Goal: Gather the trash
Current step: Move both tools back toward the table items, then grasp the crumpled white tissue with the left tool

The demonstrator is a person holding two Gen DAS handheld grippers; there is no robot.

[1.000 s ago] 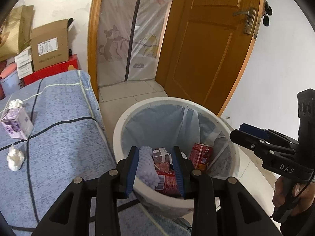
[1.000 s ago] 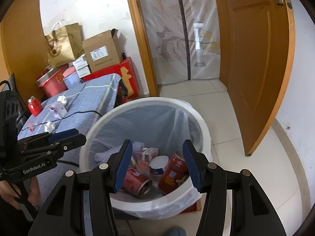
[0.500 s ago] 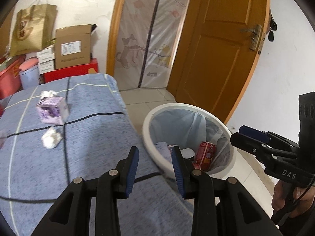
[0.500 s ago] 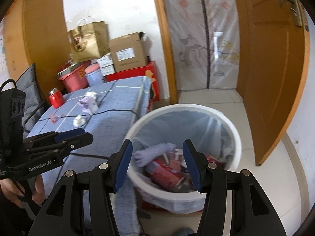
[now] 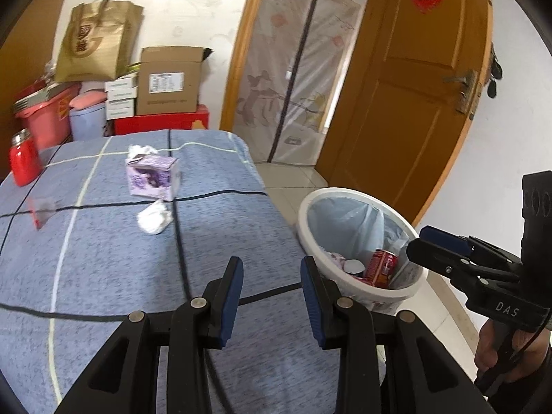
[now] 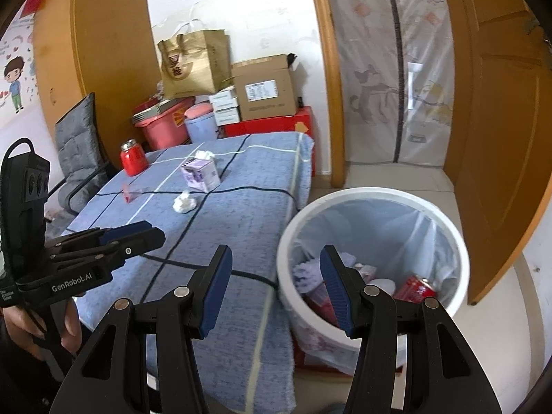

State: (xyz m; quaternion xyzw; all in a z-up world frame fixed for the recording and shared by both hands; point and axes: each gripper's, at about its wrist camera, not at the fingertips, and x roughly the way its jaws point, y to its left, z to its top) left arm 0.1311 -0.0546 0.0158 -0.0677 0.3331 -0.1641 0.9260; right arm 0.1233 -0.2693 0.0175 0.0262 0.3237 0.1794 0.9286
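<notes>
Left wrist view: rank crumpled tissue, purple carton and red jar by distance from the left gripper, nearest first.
1. Crumpled tissue: mid-table, ahead and slightly left of the left gripper, which is open and empty.
2. Purple carton: just behind the tissue.
3. Red jar: far left edge of the blue tablecloth, farthest.

Ahead of your left tongs (image 5: 270,277) a paper wad (image 5: 154,219) lies on the worktop (image 5: 103,258), a carton (image 5: 153,178) behind it. The bin (image 5: 358,241) stands to their right, cans (image 5: 381,268) inside.
</notes>
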